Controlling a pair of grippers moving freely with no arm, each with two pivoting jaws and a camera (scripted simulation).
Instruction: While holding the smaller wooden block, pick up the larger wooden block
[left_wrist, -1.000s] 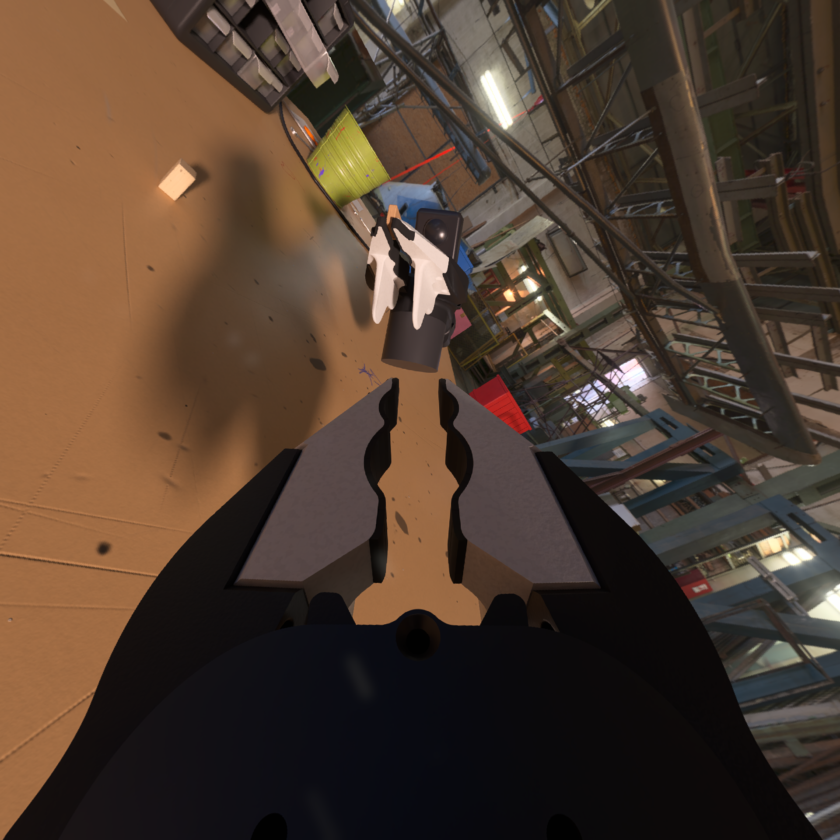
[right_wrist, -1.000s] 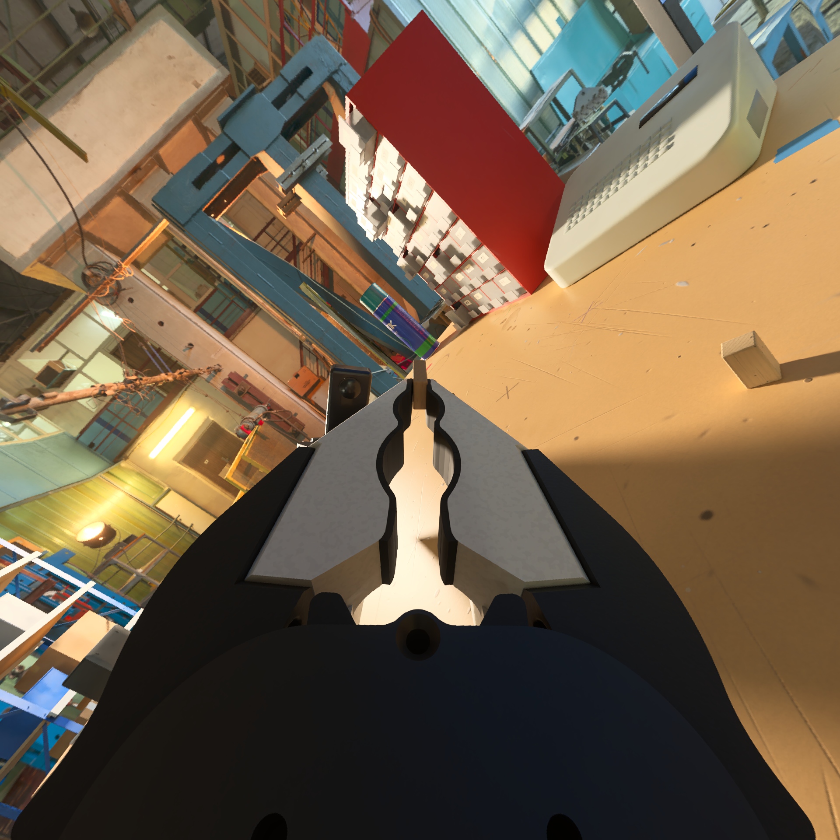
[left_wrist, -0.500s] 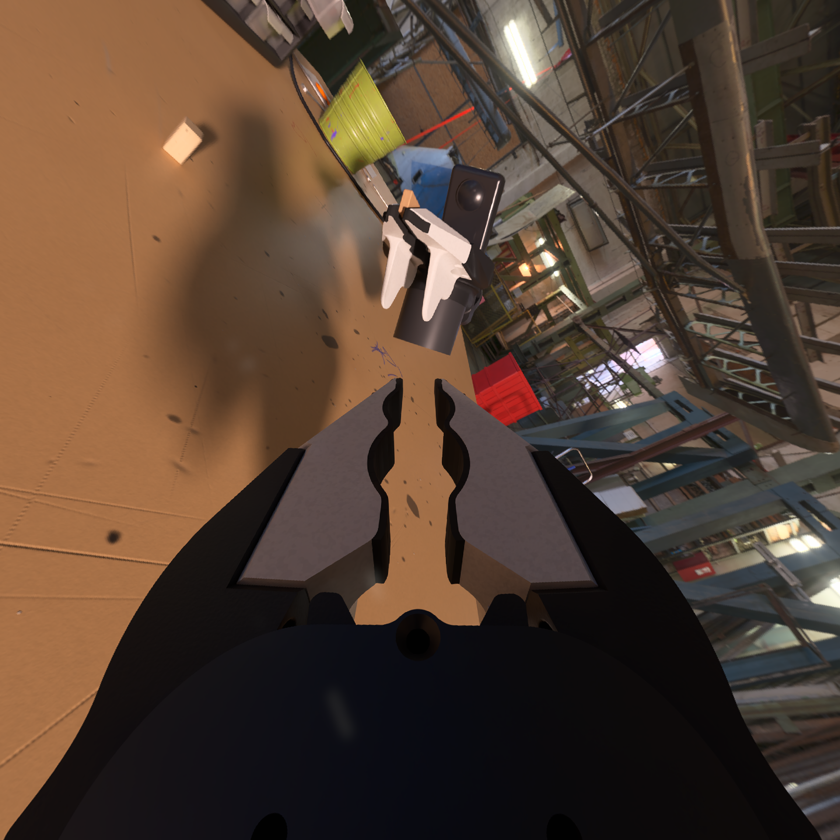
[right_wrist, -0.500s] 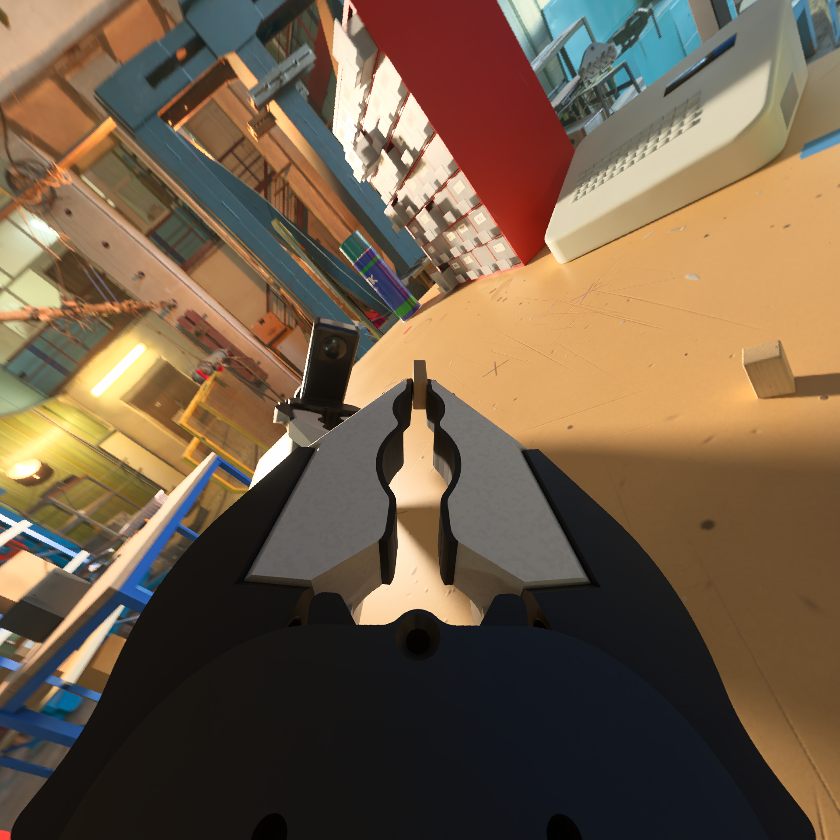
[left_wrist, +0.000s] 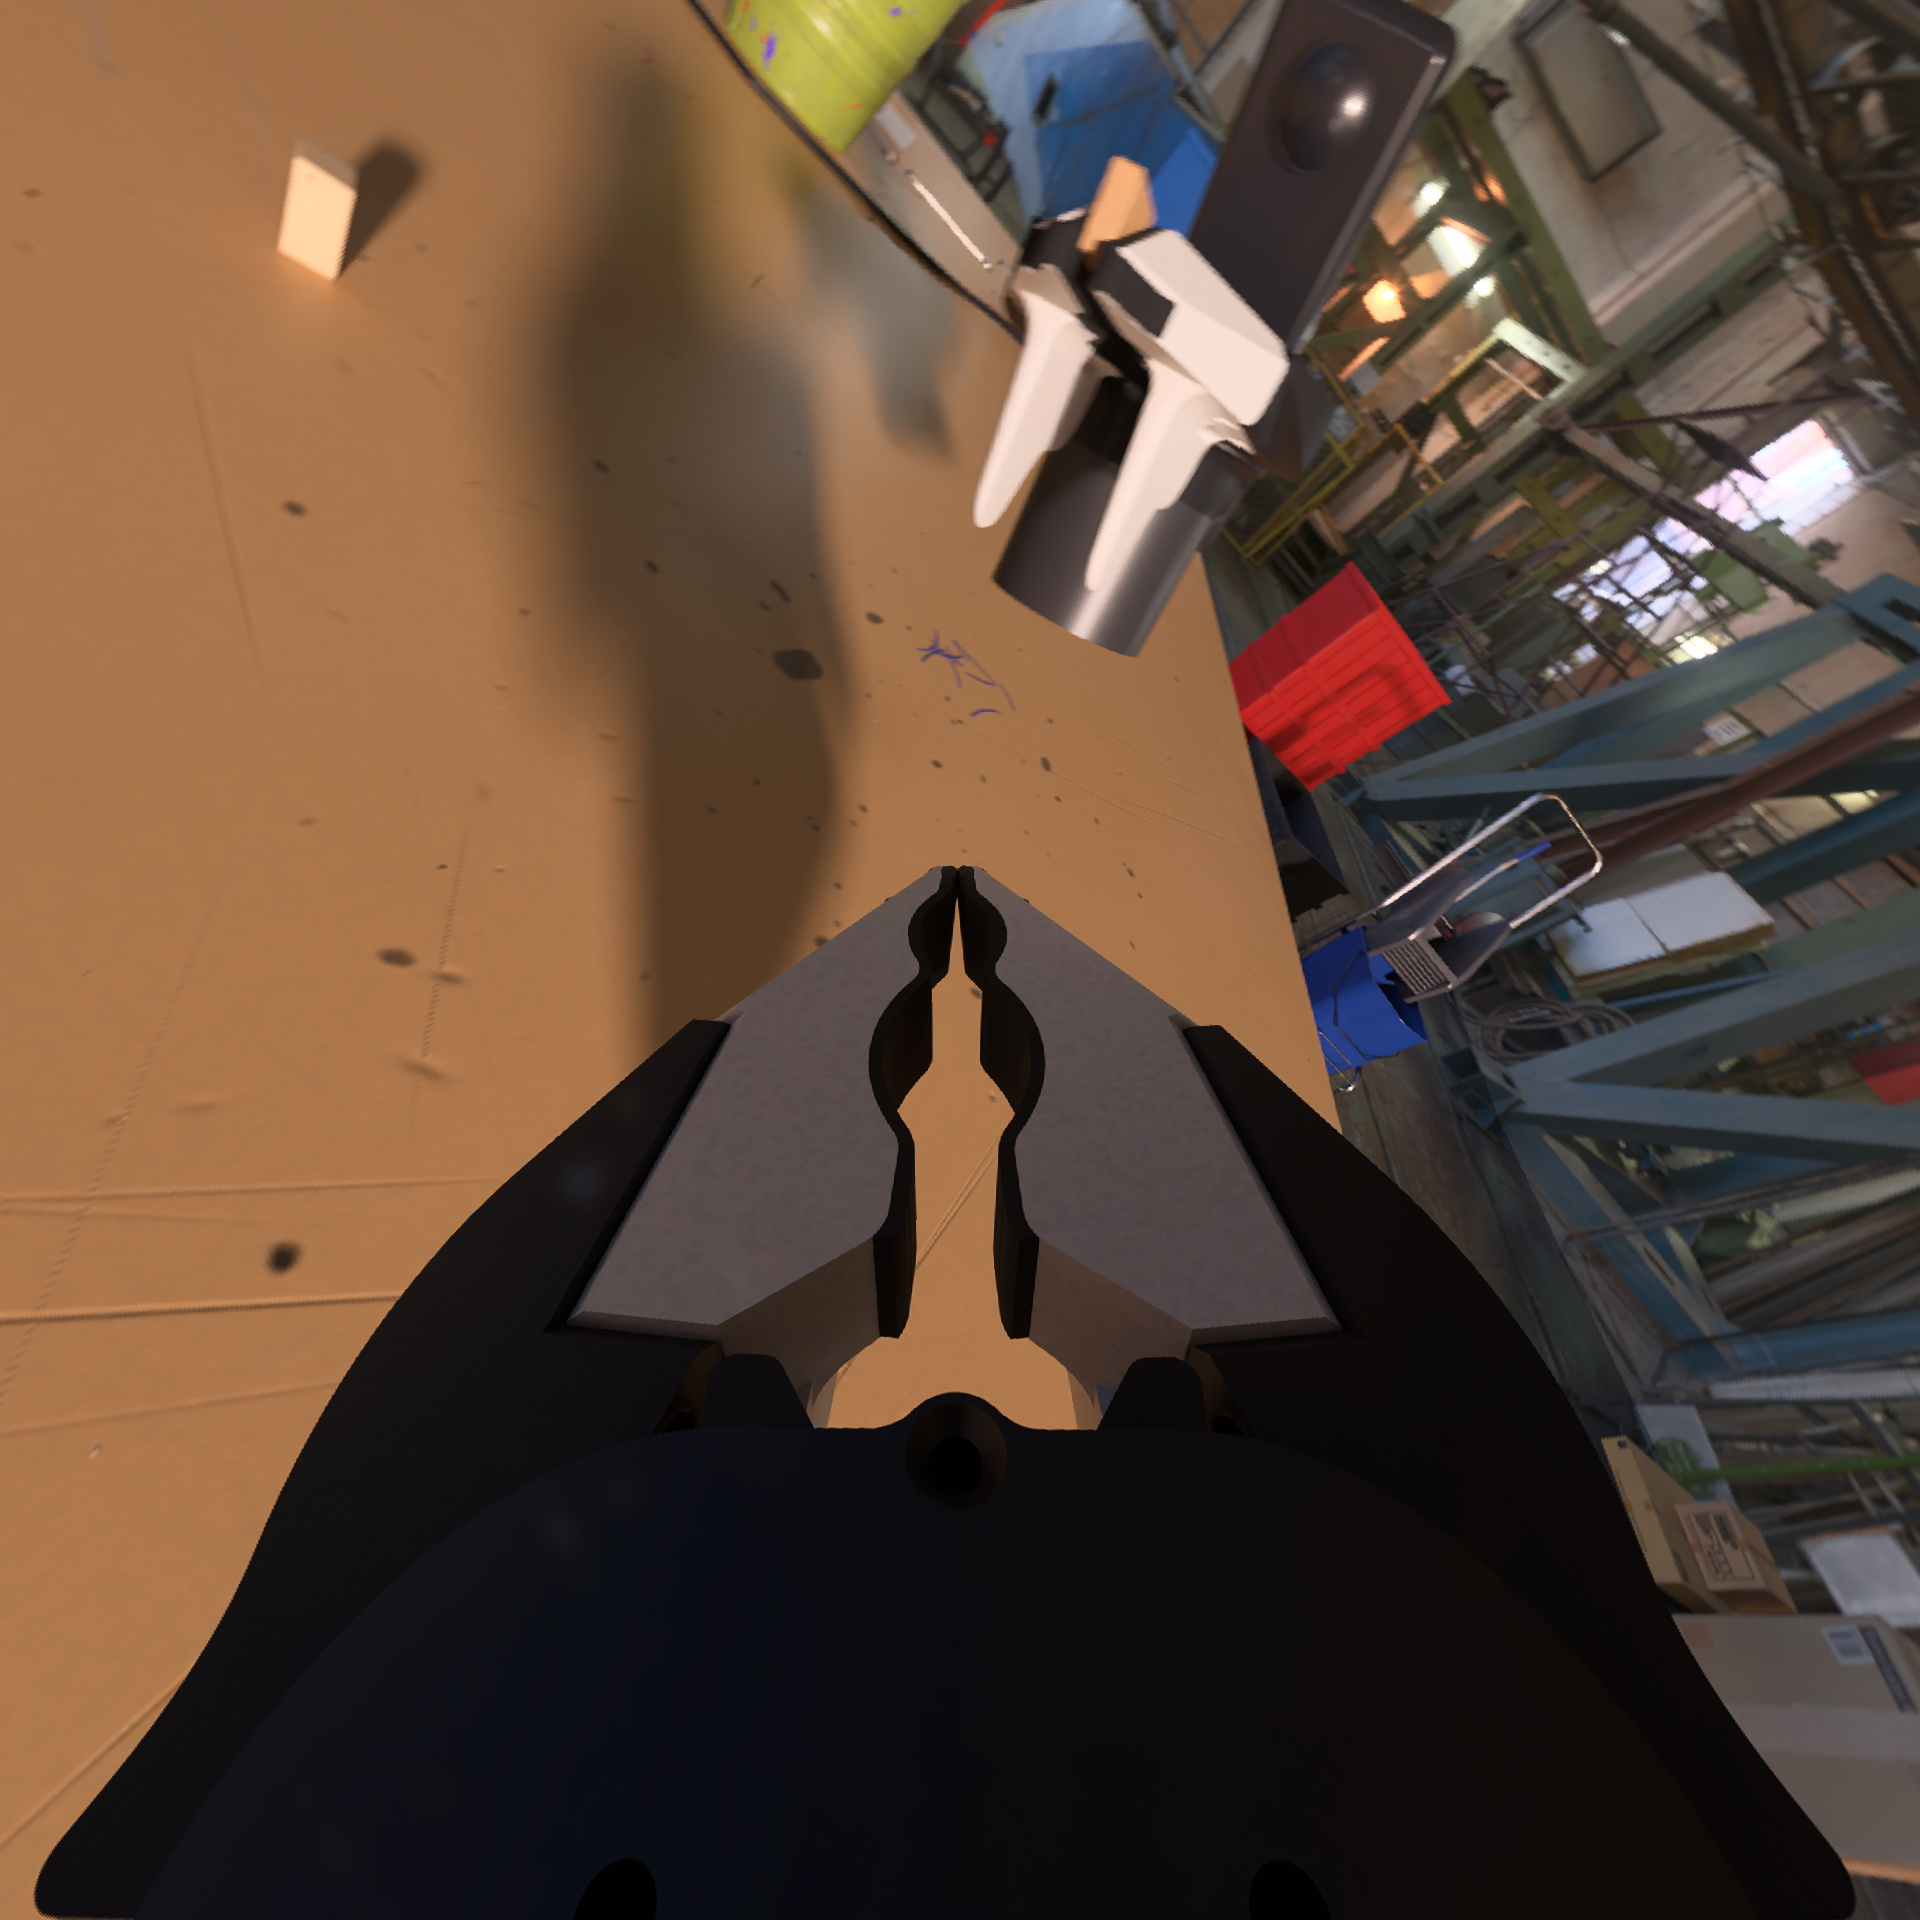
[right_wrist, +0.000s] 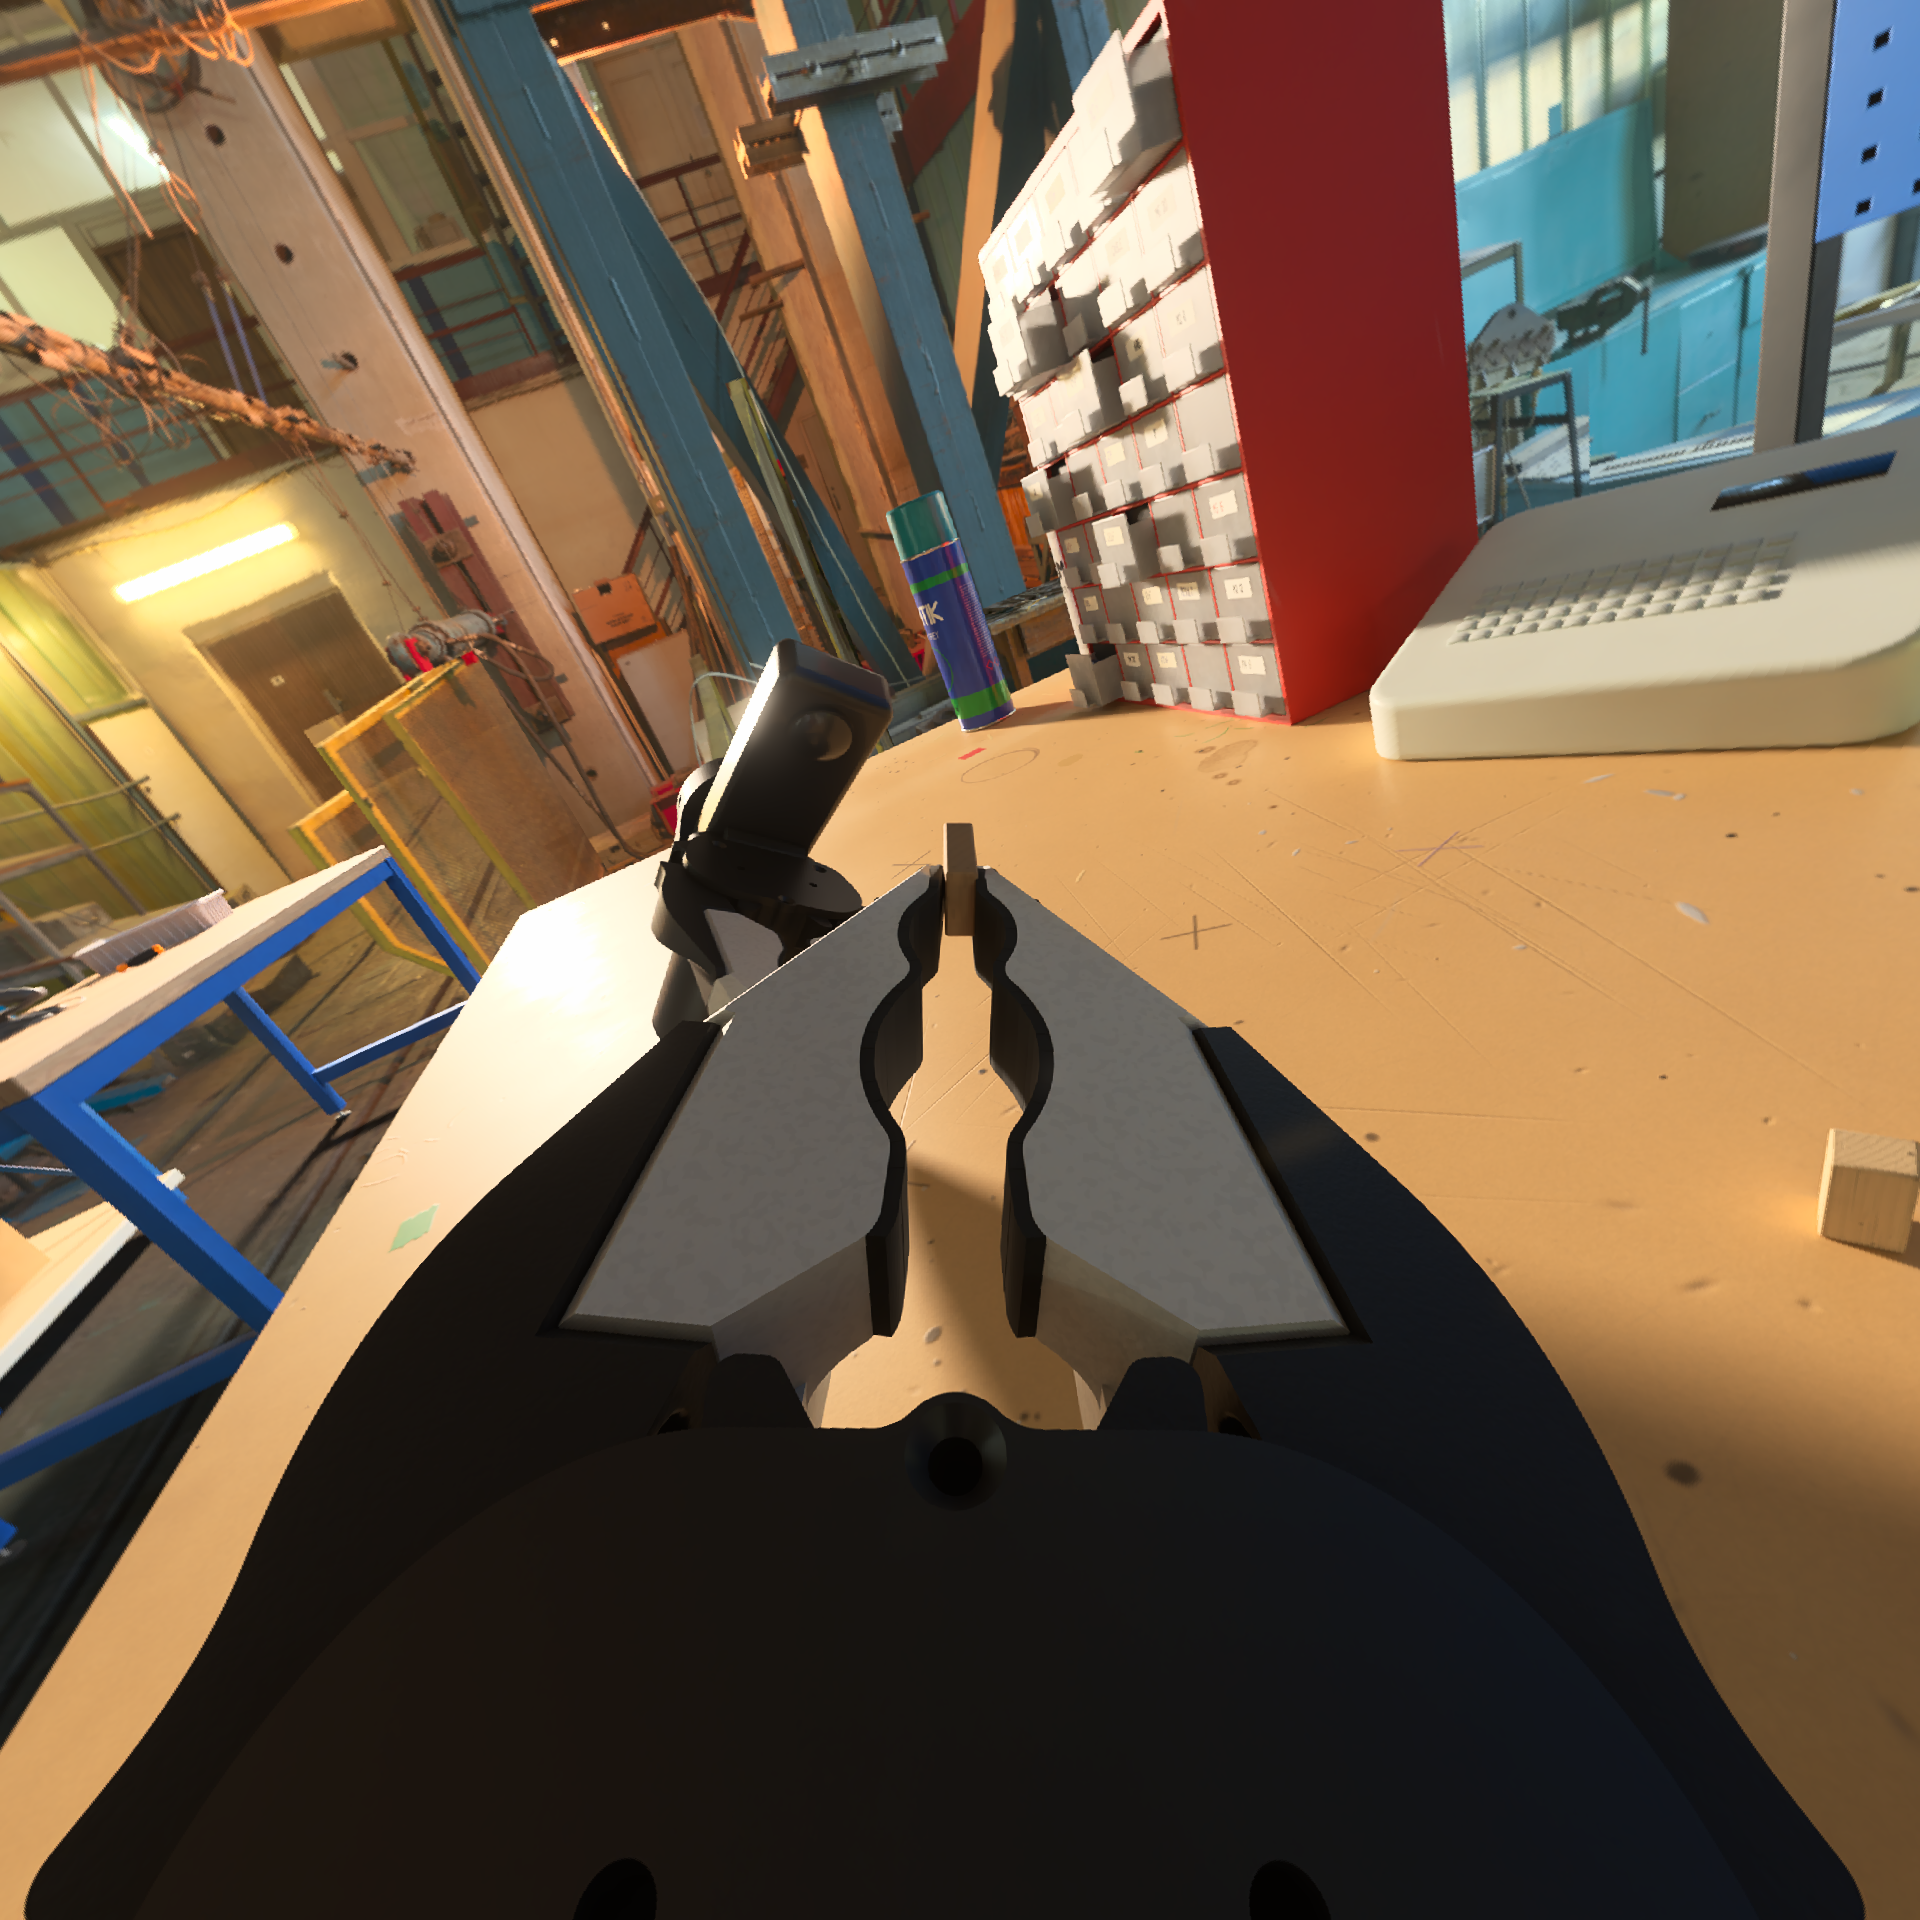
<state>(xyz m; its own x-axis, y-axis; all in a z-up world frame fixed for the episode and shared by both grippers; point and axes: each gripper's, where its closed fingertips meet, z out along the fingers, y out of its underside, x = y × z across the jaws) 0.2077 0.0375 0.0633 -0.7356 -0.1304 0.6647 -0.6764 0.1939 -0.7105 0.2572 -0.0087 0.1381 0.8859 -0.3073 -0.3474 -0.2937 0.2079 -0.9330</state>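
Your right gripper (right_wrist: 958, 883): fingers clamped on the smaller wooden block (right_wrist: 958, 878), held at the tips above the table (right_wrist: 1455, 987).
Your left gripper (left_wrist: 956, 878): fingers pressed together, empty.
Larger wooden block (right_wrist: 1870, 1190): resting on the table, well apart from both your grippers.

Your left hand-held gripper (left_wrist: 957, 875) is closed empty, tips touching, hovering over the desk (left_wrist: 312, 831). Your right hand-held gripper (right_wrist: 959, 883) is clamped on the smaller wooden block (right_wrist: 958, 873) at its fingertips, raised off the desk.
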